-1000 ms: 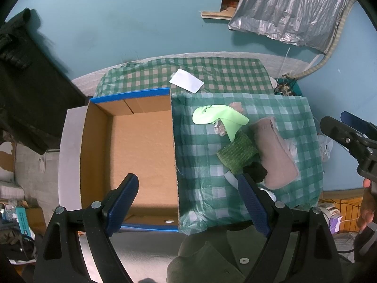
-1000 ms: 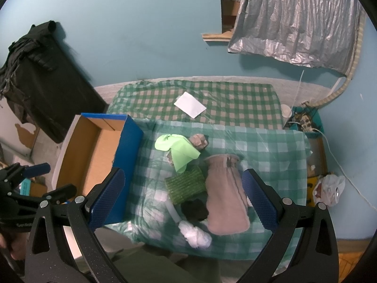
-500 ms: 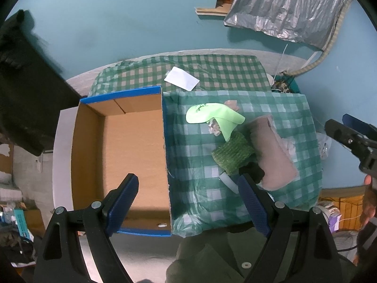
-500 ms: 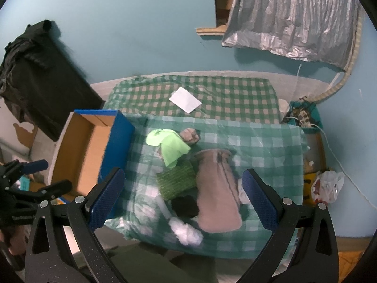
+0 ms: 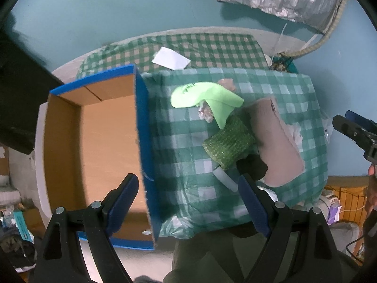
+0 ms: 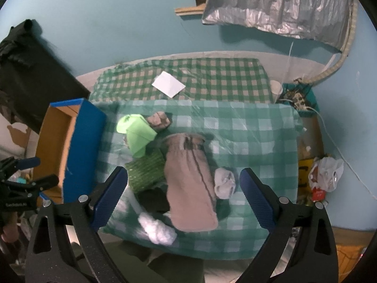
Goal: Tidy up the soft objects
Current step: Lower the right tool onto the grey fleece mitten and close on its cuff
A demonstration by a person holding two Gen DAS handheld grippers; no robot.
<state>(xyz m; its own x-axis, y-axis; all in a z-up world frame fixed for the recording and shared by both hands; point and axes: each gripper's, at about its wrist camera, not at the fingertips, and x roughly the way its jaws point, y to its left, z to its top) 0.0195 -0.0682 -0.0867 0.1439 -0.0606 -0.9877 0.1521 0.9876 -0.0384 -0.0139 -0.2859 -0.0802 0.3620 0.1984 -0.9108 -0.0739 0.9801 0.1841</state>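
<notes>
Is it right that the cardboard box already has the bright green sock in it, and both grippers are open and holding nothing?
Not quite. The cardboard box is empty; the bright green sock lies on the checked cloth beside it, as the left wrist view shows. The rest holds: the left gripper and right gripper are both open and holding nothing.

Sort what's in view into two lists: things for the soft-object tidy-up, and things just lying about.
For the job: neon green cap, green knit piece, taupe fleece pouch, white sock, black cloth, cardboard box.

Lying about: white paper, silver tarp, plastic bag.
</notes>
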